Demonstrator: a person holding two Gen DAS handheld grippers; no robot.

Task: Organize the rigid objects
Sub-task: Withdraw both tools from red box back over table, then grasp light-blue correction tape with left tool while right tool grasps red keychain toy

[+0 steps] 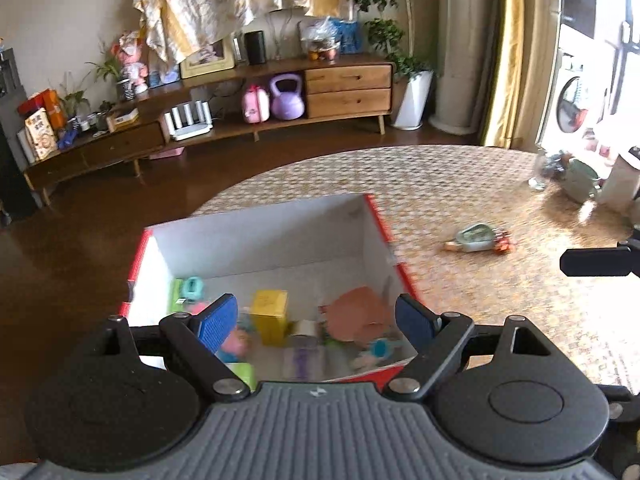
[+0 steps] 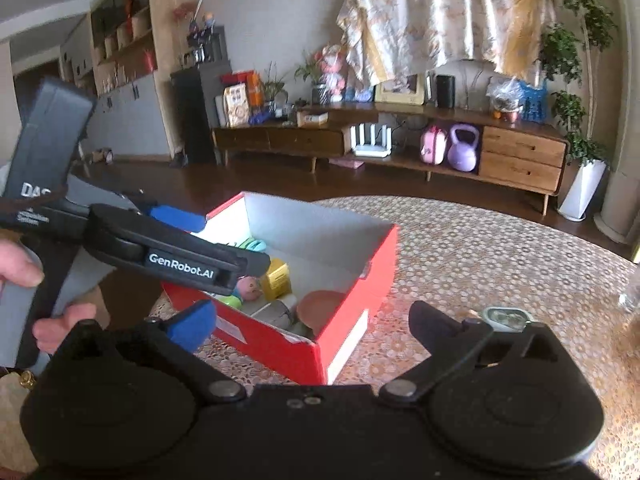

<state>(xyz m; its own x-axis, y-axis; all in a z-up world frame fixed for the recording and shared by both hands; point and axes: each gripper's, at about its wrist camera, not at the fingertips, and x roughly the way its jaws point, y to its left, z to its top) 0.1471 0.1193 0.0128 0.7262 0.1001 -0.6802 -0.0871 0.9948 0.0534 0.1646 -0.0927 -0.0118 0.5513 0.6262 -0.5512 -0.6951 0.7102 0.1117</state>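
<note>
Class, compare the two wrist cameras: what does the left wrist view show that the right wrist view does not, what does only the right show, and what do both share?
Only the left wrist view shows the washing machine and the white pot on the table's far side. Only the right wrist view shows the person's hand holding the left gripper and the wall shelves. Both show the red box of small toys, the yellow carton, the purple kettlebell and the small green item on the table.

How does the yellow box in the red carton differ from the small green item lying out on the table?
The yellow box sits inside the red carton, among other toys; the green item lies alone on the bare table. The yellow box is a squared block standing upright; the green item is rounded and lies flat. The yellow box is one plain colour; the green item has something reddish attached at one end. Neither is held: both grippers are empty.
</note>
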